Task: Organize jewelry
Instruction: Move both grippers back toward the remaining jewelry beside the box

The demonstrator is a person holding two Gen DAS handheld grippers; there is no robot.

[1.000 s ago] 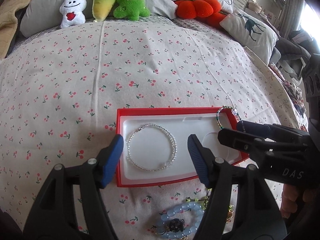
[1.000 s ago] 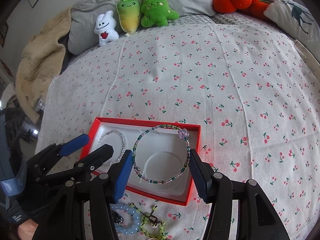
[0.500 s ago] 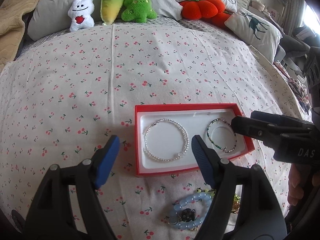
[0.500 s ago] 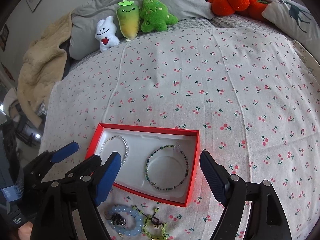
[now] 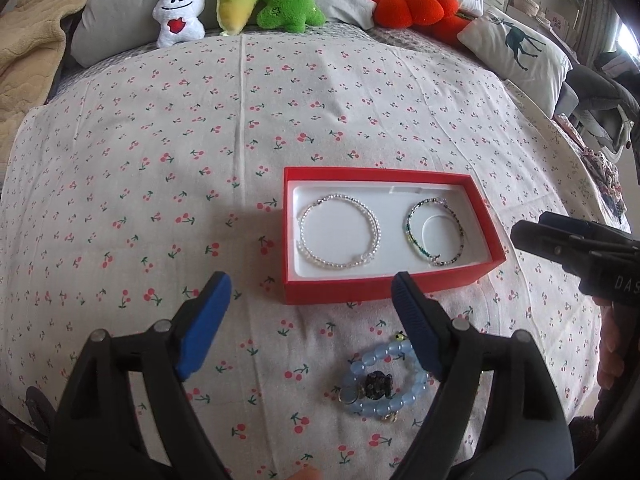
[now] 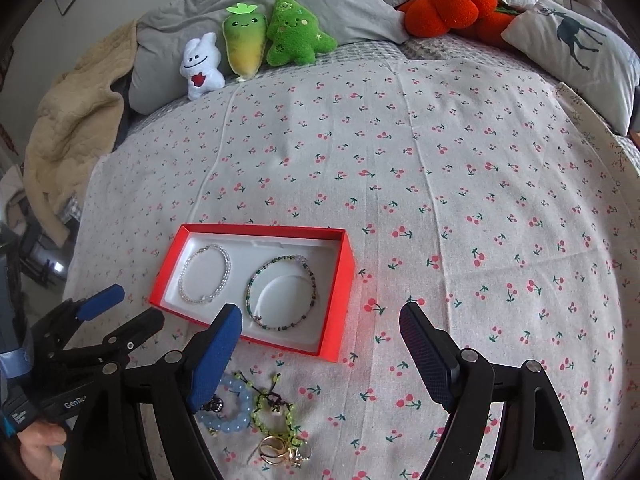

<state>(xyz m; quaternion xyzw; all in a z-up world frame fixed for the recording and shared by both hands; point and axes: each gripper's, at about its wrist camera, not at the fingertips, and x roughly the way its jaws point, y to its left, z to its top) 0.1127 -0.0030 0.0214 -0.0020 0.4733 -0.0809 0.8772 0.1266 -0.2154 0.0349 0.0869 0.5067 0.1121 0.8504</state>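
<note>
A red box [image 5: 384,289] with a white insert lies on the cherry-print bedspread. A clear pearl bracelet [image 5: 335,265] rests in its left half and a green bead bracelet [image 5: 408,232] in its right half around a round recess. My left gripper [image 5: 309,280] hovers in front of the box, its jaws opening with nothing between them. My right gripper [image 6: 321,312] stands open and empty near the box's [image 6: 336,312] right corner. Loose on the spread lie a blue bead bracelet [image 5: 360,364], a yellow-green bead cord [image 6: 280,412] and gold rings [image 6: 276,452].
Plush toys [image 5: 240,0] and pillows [image 5: 516,46] line the far side of the bed. A beige blanket [image 6: 68,128] hangs at the left. A hand [image 6: 36,446] holds the left gripper [image 6: 136,306]; the right gripper [image 5: 560,236] reaches in from the right.
Both grippers drew back from the box and opened wider. The right one let go of the green bracelet, which now lies in the box's right half.
</note>
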